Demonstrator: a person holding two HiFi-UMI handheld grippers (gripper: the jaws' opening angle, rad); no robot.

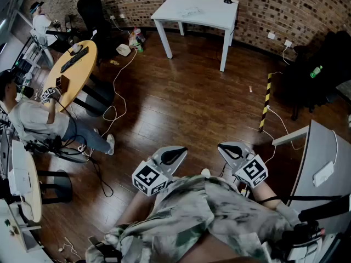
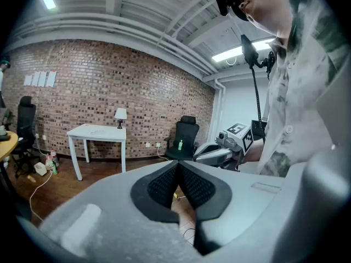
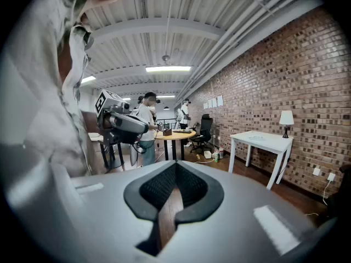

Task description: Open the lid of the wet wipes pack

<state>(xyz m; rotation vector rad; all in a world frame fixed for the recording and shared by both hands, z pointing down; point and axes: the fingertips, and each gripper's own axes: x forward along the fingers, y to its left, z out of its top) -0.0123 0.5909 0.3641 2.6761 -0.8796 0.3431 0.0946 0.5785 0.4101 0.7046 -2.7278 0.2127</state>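
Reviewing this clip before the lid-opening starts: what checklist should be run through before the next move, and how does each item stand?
1. Wet wipes pack in view: not ok. None shows in any view.
2. Left gripper empty: ok. Its jaws are together with nothing between them.
3. Right gripper empty: ok. Its jaws are together with nothing between them.
4. Jaws open, ready to take a lid: not ok. Both are shut.
5. Grippers apart from each other: ok. They are side by side in front of the person's shirt, not touching.
6. Work surface under the grippers: not ok. Only wooden floor lies ahead, and the white table stands across the room.
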